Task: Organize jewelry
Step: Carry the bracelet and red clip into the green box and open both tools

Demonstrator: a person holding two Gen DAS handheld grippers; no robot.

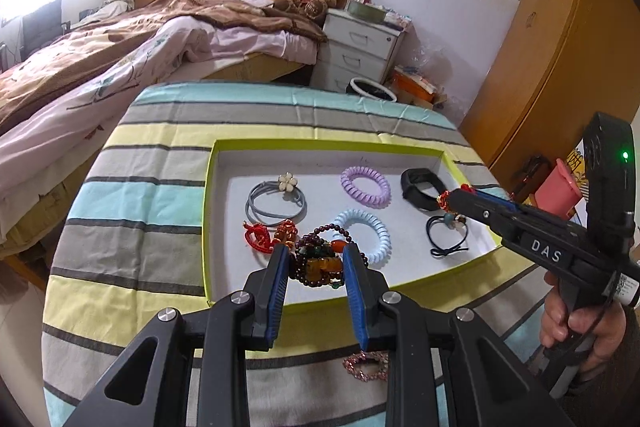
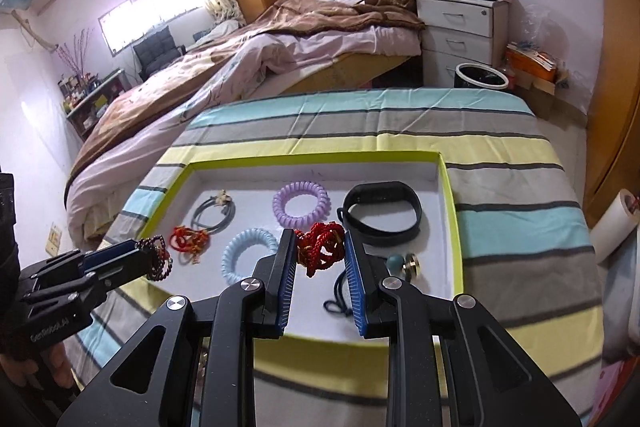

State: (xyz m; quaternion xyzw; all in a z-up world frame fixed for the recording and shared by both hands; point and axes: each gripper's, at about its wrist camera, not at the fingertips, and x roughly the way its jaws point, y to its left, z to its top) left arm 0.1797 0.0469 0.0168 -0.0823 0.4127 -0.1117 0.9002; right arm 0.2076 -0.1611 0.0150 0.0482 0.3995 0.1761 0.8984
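A dark purple bead bracelet with amber and green stones (image 1: 320, 263) hangs between the blue pads of my left gripper (image 1: 316, 251), which is shut on it over the near edge of the white, lime-rimmed tray (image 1: 320, 146). My right gripper (image 2: 320, 241) is shut on a red woven cord bracelet (image 2: 322, 249) above the tray (image 2: 450, 195). In the tray lie a grey flower hair tie (image 1: 276, 201), a purple coil (image 1: 365, 187), a pale blue coil (image 1: 366, 237), a black band (image 1: 418, 187), a red knotted bracelet (image 1: 262, 235) and a dark bow hair tie (image 1: 444, 237).
The tray sits on a table under a striped cloth (image 1: 132, 227). A pink sparkly bracelet (image 1: 366, 365) lies on the cloth in front of the tray, below my left gripper. A bed (image 1: 120, 67) is to the left, with white drawers (image 1: 360, 51) and a bin (image 1: 372, 91) behind.
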